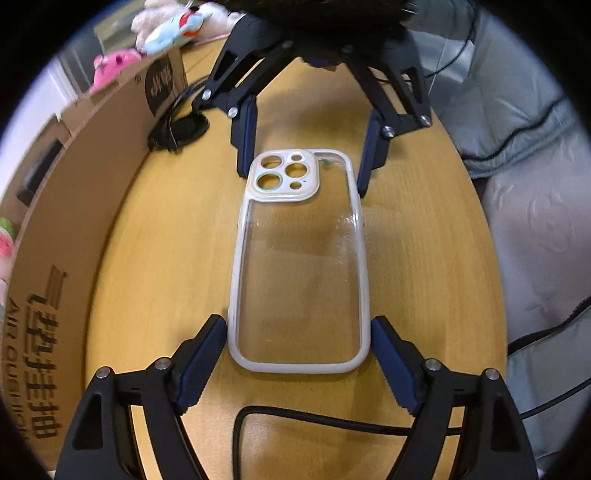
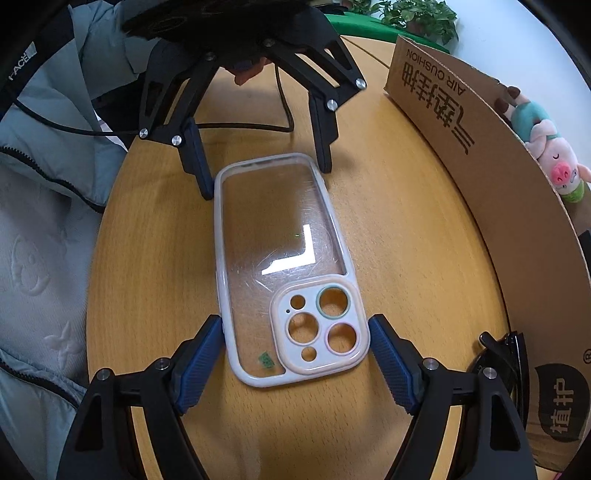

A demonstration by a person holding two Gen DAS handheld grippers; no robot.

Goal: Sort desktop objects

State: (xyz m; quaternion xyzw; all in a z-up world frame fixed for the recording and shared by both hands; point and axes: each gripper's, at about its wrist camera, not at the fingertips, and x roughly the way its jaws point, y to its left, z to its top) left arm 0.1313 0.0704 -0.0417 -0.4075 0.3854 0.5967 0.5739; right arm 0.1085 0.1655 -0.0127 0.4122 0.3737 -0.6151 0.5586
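– Wooden table (image 1: 166, 258), light and round-edged. What stands around it?

– A large cardboard box (image 1: 92, 206) with dark print stands along one side, its wall rising from the tabletop. On the opposite side a grey padded jacket (image 2: 48, 229) with a dark zip lies against the table's edge. Potted green plants (image 2: 421, 14) show beyond the far rim.

– And the two tools?

– The left gripper (image 1: 299, 325) and the right gripper (image 2: 295, 321) both tip steeply down at the tabletop and face each other from opposite ends of one object.

– Which object?

– A clear phone case (image 1: 299, 266) with a pale rim, lying flat near the middle of the table. The left gripper straddles its plain end, the right gripper its camera-cutout end.

– How do the fingers stand?

– Both pairs are spread wide, to the case's width. The blue pad tips of each gripper meet the case's long sides, so each seems to clamp it across its width.

– Smaller things?

– A black cable (image 1: 314, 417) curves over the wood just beside the case's plain end. Black folded glasses (image 2: 506, 350) lie at the foot of the box. Plush toys (image 1: 173, 29) lie past the box wall.
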